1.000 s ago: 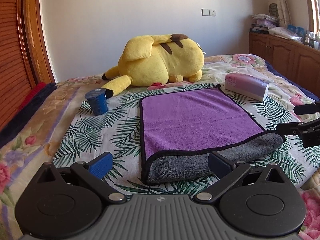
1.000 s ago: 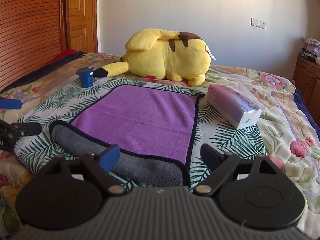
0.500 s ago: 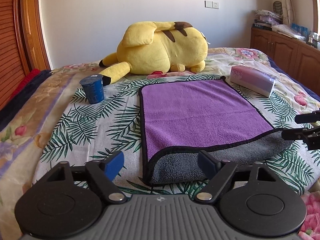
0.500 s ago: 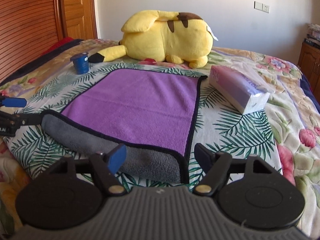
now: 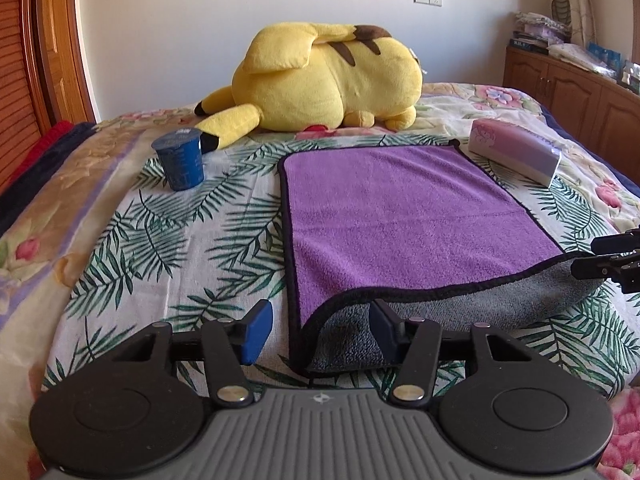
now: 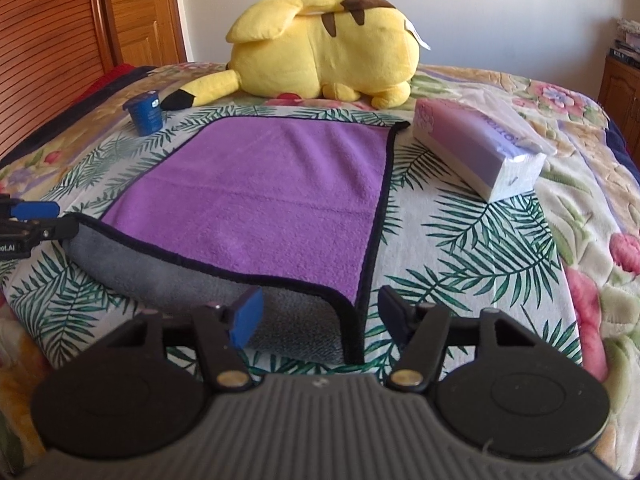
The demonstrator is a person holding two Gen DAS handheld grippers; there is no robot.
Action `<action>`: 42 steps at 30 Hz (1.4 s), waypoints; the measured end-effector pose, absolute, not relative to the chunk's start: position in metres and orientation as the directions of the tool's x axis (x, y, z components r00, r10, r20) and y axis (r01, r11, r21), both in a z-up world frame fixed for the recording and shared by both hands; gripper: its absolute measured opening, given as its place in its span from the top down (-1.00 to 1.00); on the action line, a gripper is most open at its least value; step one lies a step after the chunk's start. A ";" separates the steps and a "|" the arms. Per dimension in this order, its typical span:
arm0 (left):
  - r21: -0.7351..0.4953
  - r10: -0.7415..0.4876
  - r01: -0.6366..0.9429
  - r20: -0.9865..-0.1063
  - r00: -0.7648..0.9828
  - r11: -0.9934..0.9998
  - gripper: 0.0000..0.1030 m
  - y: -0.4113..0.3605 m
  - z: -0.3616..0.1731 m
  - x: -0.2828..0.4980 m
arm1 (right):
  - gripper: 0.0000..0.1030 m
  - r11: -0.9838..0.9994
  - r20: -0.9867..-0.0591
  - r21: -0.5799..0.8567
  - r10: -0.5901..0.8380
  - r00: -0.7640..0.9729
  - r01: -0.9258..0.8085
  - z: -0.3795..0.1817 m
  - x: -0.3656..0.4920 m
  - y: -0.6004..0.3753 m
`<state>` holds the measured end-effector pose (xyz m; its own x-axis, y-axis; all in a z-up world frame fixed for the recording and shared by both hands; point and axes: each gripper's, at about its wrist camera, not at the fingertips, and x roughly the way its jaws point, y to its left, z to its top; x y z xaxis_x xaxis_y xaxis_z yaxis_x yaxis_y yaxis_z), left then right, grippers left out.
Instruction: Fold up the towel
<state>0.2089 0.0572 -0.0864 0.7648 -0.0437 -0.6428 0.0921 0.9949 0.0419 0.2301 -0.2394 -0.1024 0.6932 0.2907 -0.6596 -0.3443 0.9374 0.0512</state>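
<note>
- Purple microfibre towel with grey underside and black trim [image 5: 400, 216] is spread on the floral-and-palm-print bed [image 5: 132, 240]; its near edge is seen curled over, grey side up.
- Left tool [image 5: 320, 330] is held wide apart, straddling the towel's near-left corner, nothing gripped; likely positioned for a corner pinch.
- Right tool [image 6: 318, 312] is likewise wide, set around the near-right corner, so both corners can be lifted together.
- Yellow plush toy [image 5: 324, 80], blue cup [image 5: 180, 158] and pink tissue pack [image 6: 476, 152] are left beyond the far edge, apart from the fold path.

The left gripper [image 6: 24, 228] body reads "ot.AI", cut off.
</note>
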 end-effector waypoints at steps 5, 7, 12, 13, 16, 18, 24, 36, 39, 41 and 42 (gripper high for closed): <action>0.039 -0.045 0.094 -0.660 0.750 0.995 0.49 0.057 -0.090 0.210 | -0.15 0.937 -0.676 0.077 0.300 0.673 -0.340 -0.106 0.235 -0.243; 0.038 -0.045 0.094 -0.666 0.744 0.995 0.55 0.057 -0.092 0.211 | -0.14 0.938 -0.684 0.081 0.299 0.665 -0.338 -0.107 0.236 -0.244; 0.038 -0.047 0.099 -0.682 0.730 0.994 0.67 0.057 -0.097 0.211 | -0.08 0.936 -0.704 0.092 0.302 0.642 -0.340 -0.110 0.238 -0.245; 0.040 -0.045 0.099 -0.684 0.729 0.994 0.67 0.057 -0.098 0.212 | -0.06 0.935 -0.707 0.095 0.305 0.638 -0.341 -0.110 0.238 -0.245; 0.037 -0.046 0.098 -0.687 0.726 0.994 0.67 0.057 -0.099 0.213 | 0.00 0.933 -0.714 0.104 0.312 0.627 -0.346 -0.110 0.238 -0.245; 0.036 -0.048 0.100 -0.689 0.723 0.994 0.73 0.057 -0.100 0.213 | 0.06 0.930 -0.718 0.109 0.318 0.620 -0.350 -0.110 0.238 -0.245; 0.044 -0.046 0.104 -0.687 0.726 0.994 0.99 0.055 -0.101 0.211 | 0.37 0.926 -0.722 0.103 0.320 0.614 -0.363 -0.109 0.238 -0.244; 0.038 -0.050 0.100 -0.656 0.753 0.994 1.00 0.056 -0.094 0.208 | 0.91 0.915 -0.712 0.102 0.341 0.614 -0.391 -0.107 0.236 -0.243; 0.036 -0.053 0.101 -0.654 0.755 0.994 1.00 0.056 -0.094 0.207 | 0.92 0.912 -0.708 0.098 0.345 0.616 -0.398 -0.107 0.235 -0.242; 0.033 -0.057 0.104 -0.651 0.757 0.994 1.00 0.056 -0.093 0.207 | 0.92 0.913 -0.702 0.095 0.344 0.623 -0.397 -0.106 0.234 -0.242; 0.032 -0.059 0.105 -0.649 0.759 0.994 1.00 0.055 -0.092 0.207 | 0.92 0.913 -0.698 0.095 0.344 0.628 -0.396 -0.105 0.234 -0.243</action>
